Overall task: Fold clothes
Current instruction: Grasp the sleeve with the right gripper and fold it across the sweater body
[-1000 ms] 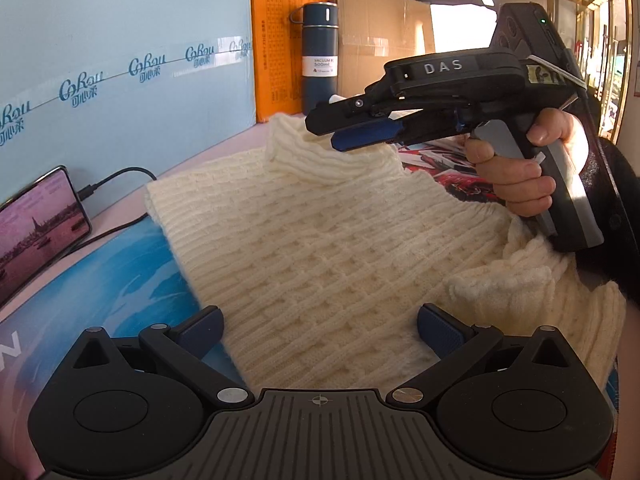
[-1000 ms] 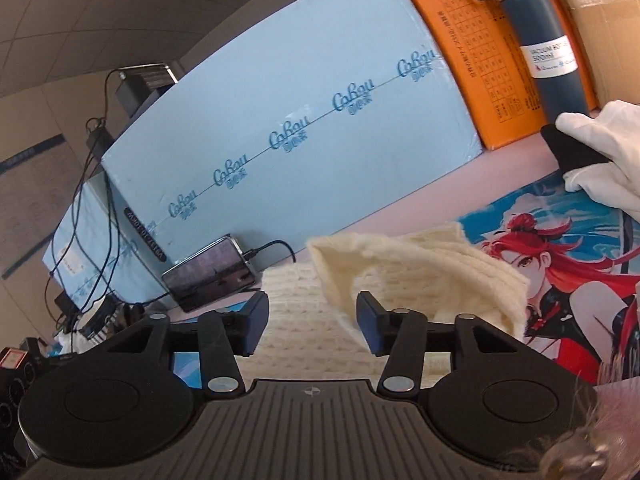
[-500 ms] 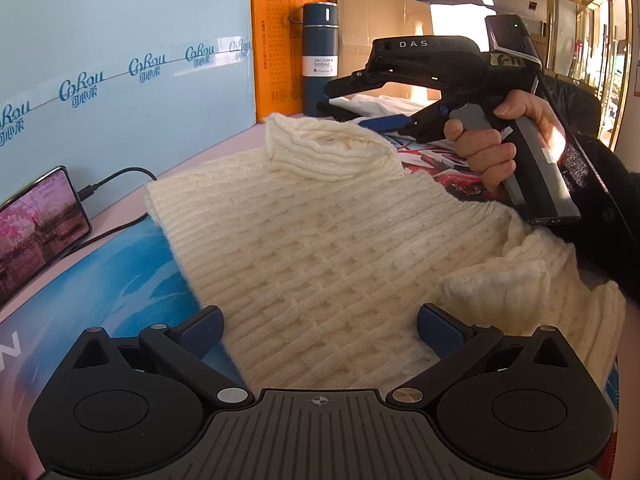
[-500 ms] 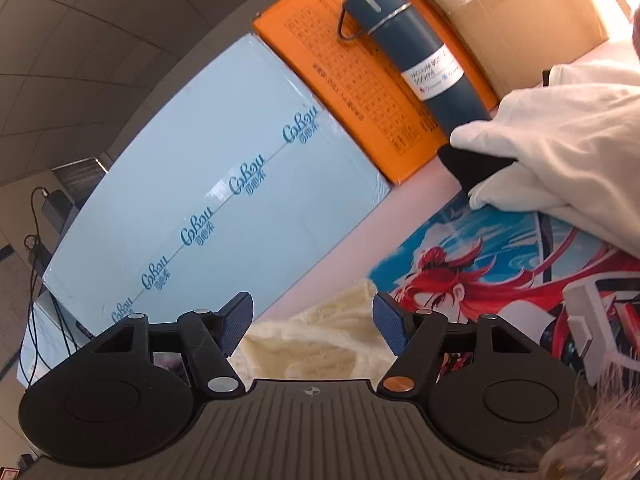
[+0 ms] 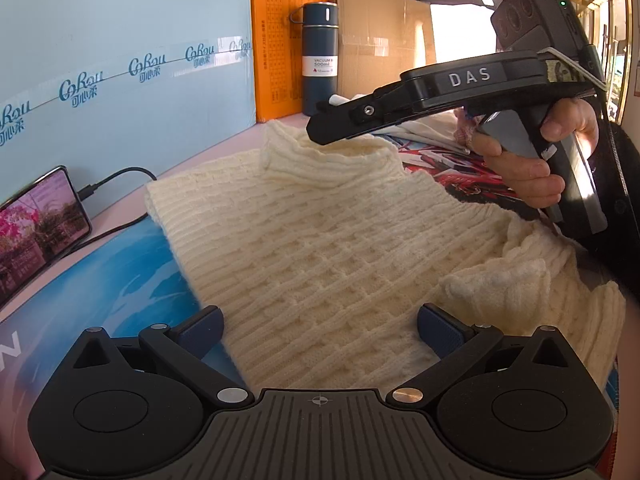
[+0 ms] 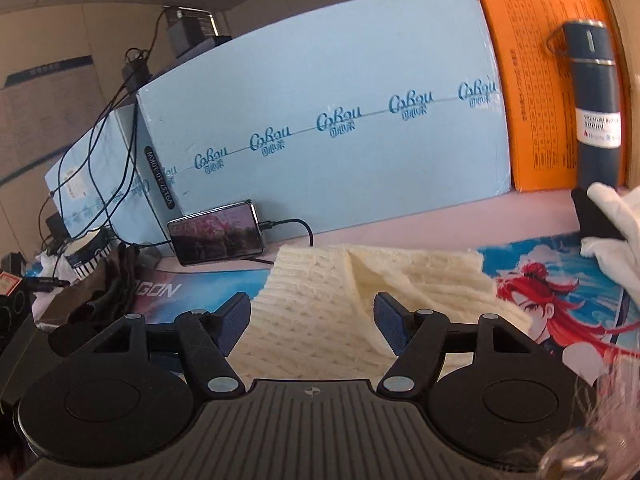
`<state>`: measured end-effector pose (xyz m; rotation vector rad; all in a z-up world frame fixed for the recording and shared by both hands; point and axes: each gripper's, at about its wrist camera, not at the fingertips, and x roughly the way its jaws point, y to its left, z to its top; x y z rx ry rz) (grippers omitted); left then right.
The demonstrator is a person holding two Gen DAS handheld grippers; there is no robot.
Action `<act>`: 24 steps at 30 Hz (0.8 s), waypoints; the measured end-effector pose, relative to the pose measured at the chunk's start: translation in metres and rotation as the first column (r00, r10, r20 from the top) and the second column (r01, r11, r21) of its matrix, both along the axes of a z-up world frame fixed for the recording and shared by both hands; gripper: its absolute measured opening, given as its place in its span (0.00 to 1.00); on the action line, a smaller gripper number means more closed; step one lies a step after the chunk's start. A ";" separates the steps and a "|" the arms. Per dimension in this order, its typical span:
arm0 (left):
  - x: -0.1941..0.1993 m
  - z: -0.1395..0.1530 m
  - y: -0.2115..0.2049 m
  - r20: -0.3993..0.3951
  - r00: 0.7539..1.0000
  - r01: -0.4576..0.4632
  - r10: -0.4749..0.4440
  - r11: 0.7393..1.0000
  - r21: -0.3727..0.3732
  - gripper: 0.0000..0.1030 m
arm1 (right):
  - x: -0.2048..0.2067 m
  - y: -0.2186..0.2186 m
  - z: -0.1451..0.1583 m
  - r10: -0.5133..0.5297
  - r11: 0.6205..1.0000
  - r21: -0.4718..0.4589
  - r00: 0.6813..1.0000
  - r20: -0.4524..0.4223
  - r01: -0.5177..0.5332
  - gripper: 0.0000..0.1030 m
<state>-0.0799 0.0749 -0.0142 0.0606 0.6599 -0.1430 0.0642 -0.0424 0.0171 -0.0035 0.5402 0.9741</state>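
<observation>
Sweater [image 5: 320, 240] lies flat on table mat [image 5: 120, 280] — cream knit, collar toward blue box [image 5: 120, 60]. Left gripper [image 5: 320, 330] low over hem, fingers spread, holding nothing. Right gripper [image 6: 312, 322] above collar, fingers spread too — empty. Phone [image 6: 218, 236] leans on box.

1. The pink table [image 6: 420, 220] carries a printed desk mat [image 5: 100, 280] — blue on one side, an anime figure on the other.
2. A cream knit sweater [image 5: 320, 240] lies spread on the mat.
3. A phone [image 6: 218, 236], a blue box [image 6: 320, 112] and a dark flask [image 5: 319, 60] stand along the back — white cloth [image 6: 616, 232] is heaped near the flask.
</observation>
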 end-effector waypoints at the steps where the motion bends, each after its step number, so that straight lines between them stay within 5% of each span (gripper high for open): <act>1: 0.000 0.000 0.000 0.000 1.000 0.000 0.000 1.000 0.000 1.00 | -0.003 0.000 0.004 0.010 1.000 -0.027 0.999 0.053 -0.009 0.73; 5: 0.000 0.000 0.000 0.001 1.000 0.000 0.000 1.000 0.002 1.00 | -0.006 0.006 0.016 0.056 0.985 -0.172 0.975 0.216 -0.018 0.84; 8: 0.000 0.000 0.000 0.001 1.000 0.000 0.000 1.000 0.004 1.00 | 0.018 0.018 0.008 0.072 0.957 -0.291 0.981 0.179 -0.017 0.84; 13: 0.000 0.000 -0.001 0.002 1.000 -0.001 0.001 1.000 0.005 1.00 | 0.042 0.037 -0.010 0.099 0.940 -0.336 0.991 0.094 -0.063 0.79; 14: 0.000 0.000 -0.001 0.002 1.000 -0.001 0.001 1.000 0.005 1.00 | 0.044 0.040 -0.014 0.107 0.938 -0.339 0.991 0.080 -0.074 0.75; 16: 0.000 0.000 0.000 0.002 1.000 -0.001 0.001 1.000 0.005 1.00 | 0.045 0.044 -0.019 0.105 0.936 -0.345 0.990 0.093 -0.067 0.33; 18: 0.000 0.000 0.000 0.002 1.000 -0.001 0.001 1.000 0.005 1.00 | 0.042 0.048 -0.022 0.087 0.936 -0.350 0.986 0.141 -0.032 0.17; 22: -0.001 0.000 0.000 0.002 1.000 -0.001 0.001 1.000 0.004 1.00 | 0.023 0.058 -0.018 -0.017 0.931 -0.336 0.939 0.344 0.140 0.13; 24: -0.001 0.000 -0.001 0.002 1.000 -0.001 0.001 1.000 0.005 1.00 | 0.020 0.067 -0.019 0.013 0.925 -0.367 0.955 0.297 0.101 0.13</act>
